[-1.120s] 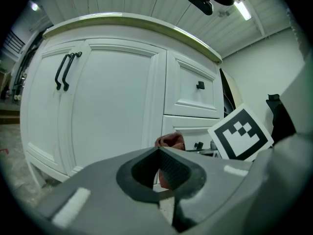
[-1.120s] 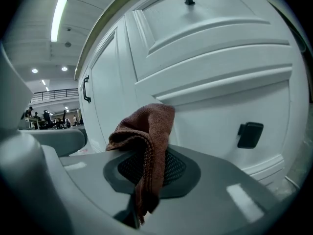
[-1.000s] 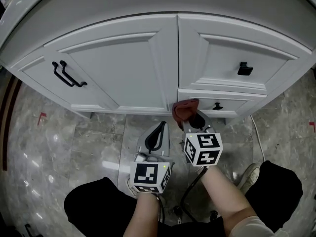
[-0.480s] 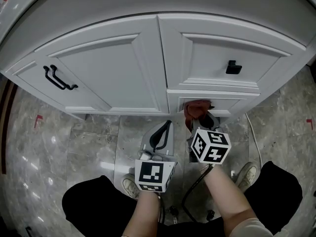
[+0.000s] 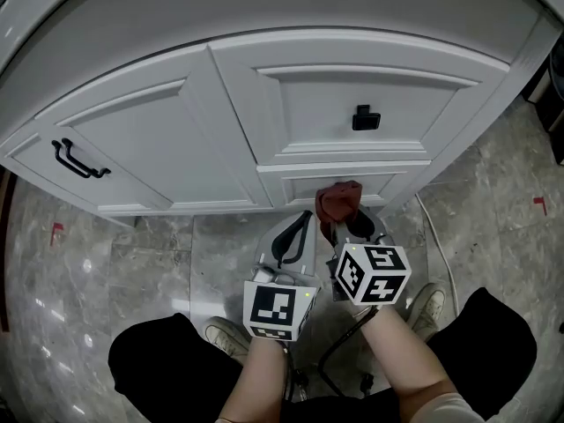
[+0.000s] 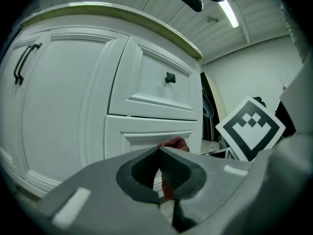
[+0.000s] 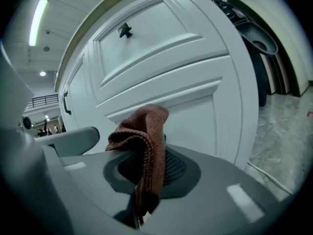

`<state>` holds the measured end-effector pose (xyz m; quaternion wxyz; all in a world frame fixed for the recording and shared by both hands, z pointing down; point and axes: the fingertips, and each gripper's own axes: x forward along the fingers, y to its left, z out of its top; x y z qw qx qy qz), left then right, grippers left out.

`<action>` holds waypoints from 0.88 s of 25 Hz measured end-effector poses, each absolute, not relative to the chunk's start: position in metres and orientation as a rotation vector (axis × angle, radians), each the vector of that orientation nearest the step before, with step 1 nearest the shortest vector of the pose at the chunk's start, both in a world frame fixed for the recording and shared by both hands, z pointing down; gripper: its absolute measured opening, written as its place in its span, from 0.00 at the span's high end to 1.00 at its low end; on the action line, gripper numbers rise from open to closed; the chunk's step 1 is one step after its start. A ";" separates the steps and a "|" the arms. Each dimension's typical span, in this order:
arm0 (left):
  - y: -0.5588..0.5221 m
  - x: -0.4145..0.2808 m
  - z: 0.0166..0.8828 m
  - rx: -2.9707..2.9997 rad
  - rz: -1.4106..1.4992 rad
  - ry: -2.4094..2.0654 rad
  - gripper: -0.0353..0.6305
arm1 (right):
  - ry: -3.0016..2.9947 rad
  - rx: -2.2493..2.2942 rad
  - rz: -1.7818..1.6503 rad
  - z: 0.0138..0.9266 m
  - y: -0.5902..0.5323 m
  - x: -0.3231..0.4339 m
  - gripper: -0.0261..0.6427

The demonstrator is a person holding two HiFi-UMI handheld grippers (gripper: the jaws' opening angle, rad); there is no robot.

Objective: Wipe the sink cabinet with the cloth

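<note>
One relation governed the wipe: the cloth lay straight ahead of the right hand-held gripper, between it and the lower drawer front of the sink cabinet. Its jaws were clamped on the cloth, whose long fold ran down between them while its bunched end stood past the tips. Whether cloth met panel could not be told. The left hand-held gripper, closed on nothing, sat just beside, slightly farther back.

Bright overhead strip light, fisheye-bent edges, glossy floor glare.
</note>
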<state>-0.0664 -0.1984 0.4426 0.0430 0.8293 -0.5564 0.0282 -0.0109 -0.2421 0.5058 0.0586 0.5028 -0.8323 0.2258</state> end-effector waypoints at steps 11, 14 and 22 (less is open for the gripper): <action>-0.205 -0.053 0.453 2.542 0.132 -1.680 0.95 | -2.457 1.641 0.699 0.519 -0.263 0.025 0.84; -0.207 -0.052 0.458 2.538 0.151 -1.676 0.95 | -2.462 1.637 0.727 0.521 -0.271 0.028 0.84; -0.211 -0.040 0.461 2.550 0.146 -1.651 0.95 | -2.371 1.770 0.754 0.525 -0.274 0.074 0.84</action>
